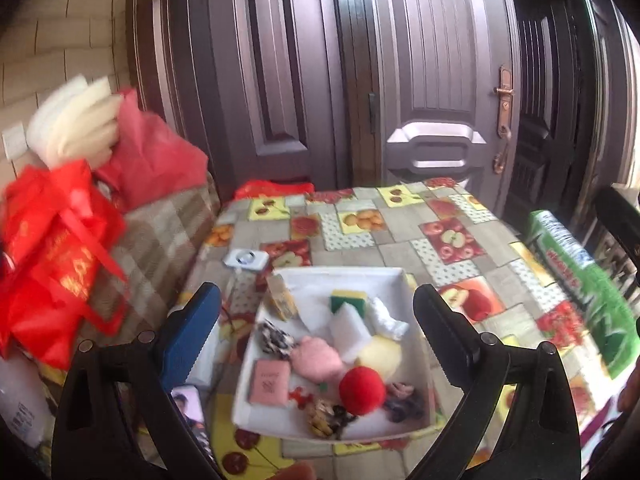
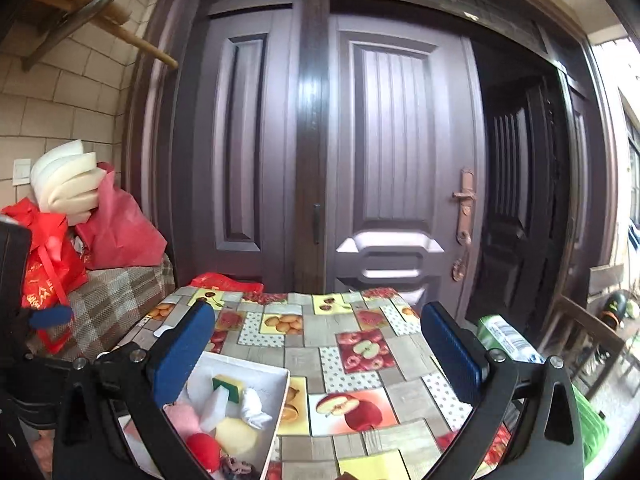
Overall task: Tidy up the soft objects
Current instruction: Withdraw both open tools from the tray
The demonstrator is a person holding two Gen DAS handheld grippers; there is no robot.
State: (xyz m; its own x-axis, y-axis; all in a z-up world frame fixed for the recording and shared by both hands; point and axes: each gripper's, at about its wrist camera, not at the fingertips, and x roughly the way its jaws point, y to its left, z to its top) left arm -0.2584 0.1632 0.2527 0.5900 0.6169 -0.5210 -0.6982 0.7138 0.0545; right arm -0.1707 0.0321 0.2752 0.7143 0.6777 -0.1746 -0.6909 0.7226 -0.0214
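A white tray (image 1: 394, 280) on the fruit-print table holds soft things: a red ball (image 1: 362, 390), a pink plush piece (image 1: 316, 356), a yellow round sponge (image 1: 382, 356), white foam blocks (image 1: 348, 326), a green-yellow sponge (image 1: 349, 300), a white cloth (image 1: 386, 318), a pink pad (image 1: 270, 382) and hair scrunchies (image 1: 402, 398). My left gripper (image 1: 316, 308) is open and empty above the tray. My right gripper (image 2: 320, 332) is open and empty above the table, right of the tray (image 2: 280, 404).
The fruit-print tablecloth (image 2: 352, 344) covers the table. A green packet (image 1: 580, 276) lies at the right edge. A small white square device (image 1: 246, 259) lies left of the tray. Red bags (image 1: 60, 248) and white foam pieces (image 1: 74, 124) pile on the left. A dark door (image 2: 400, 140) stands behind.
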